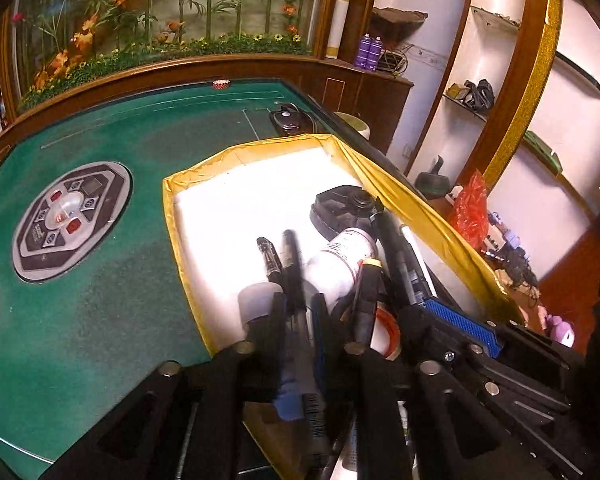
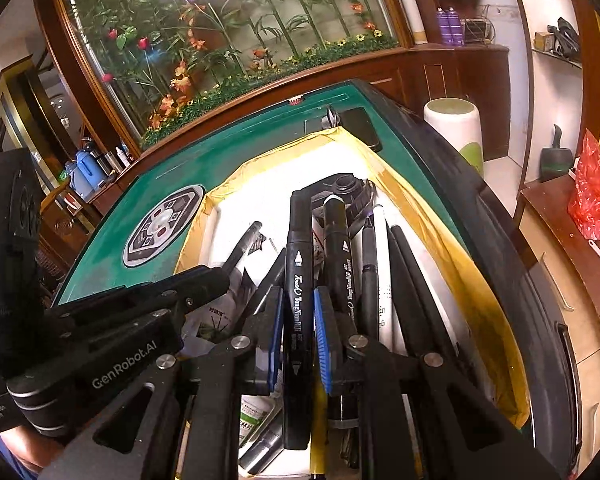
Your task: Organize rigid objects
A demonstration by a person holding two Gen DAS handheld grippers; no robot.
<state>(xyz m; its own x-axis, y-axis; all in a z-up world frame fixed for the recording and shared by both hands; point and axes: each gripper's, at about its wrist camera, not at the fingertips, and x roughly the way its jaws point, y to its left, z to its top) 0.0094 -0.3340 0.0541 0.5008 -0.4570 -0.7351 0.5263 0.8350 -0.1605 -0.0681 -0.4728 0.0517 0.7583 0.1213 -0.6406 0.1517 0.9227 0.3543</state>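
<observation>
Where pens (image 2: 298, 320) crowd tray (image 1: 172, 216), far half bare

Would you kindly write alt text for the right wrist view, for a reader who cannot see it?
The right gripper has a black marker between its blue pads, above a yellow-edged white tray crowded with other pens and bottles. The tray sits on a green table, and the left gripper reaches in from the left.

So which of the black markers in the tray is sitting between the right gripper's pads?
The tall black Touch marker, standing taller than the shorter black marker just right of it.
</observation>
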